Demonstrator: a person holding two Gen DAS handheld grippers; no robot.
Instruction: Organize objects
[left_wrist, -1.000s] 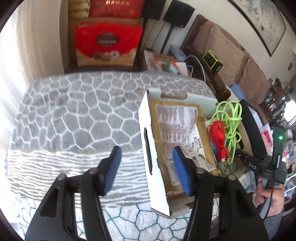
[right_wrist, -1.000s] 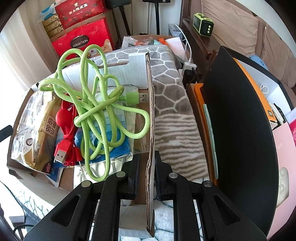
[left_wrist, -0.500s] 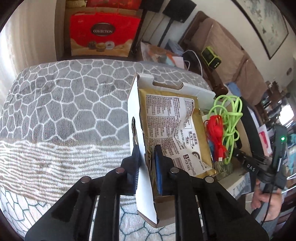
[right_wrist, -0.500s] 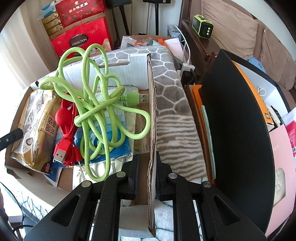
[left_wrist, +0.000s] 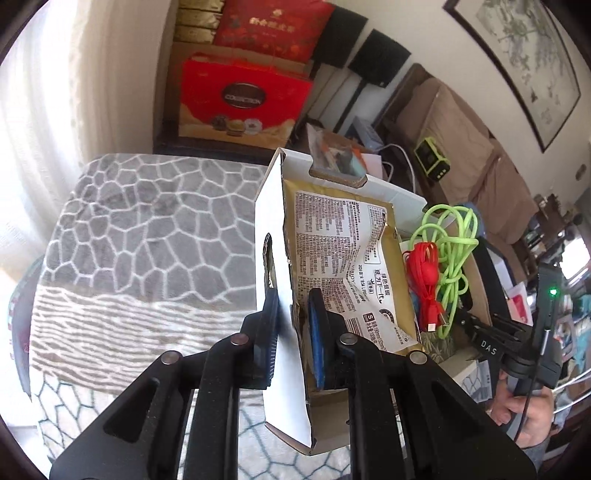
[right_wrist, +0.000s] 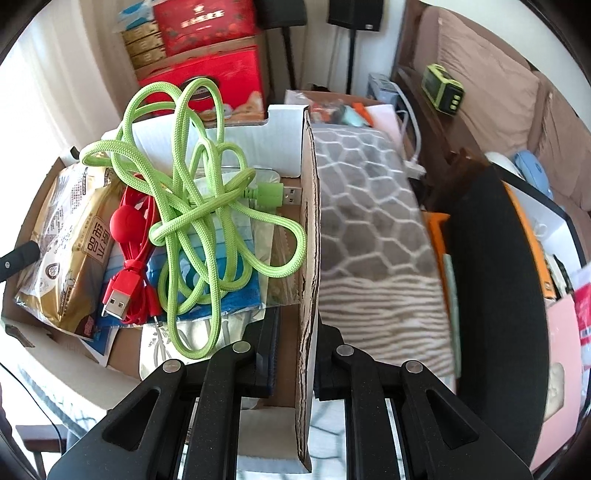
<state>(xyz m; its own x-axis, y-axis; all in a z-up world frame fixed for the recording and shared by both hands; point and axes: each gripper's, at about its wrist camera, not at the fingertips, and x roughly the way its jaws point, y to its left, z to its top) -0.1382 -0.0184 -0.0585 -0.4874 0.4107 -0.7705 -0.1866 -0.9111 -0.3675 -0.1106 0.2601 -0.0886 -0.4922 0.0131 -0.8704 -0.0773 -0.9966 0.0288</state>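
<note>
Through the left wrist, our left gripper (left_wrist: 291, 332) is pinching the cardboard box (left_wrist: 275, 236) wall; "COLLECTION" is reading on the red gift box (left_wrist: 243, 99) ahead, grey blanket (left_wrist: 147, 236) lying leftward.

Through the right wrist, our right gripper (right_wrist: 293, 349) is clamping the opposite wall, green cable (right_wrist: 199, 206) inside, forward-left.

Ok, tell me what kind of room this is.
Most likely a home living room: a cushioned brown sofa under a framed painting, stacked red gift boxes, and speakers on stands by the wall.
</note>
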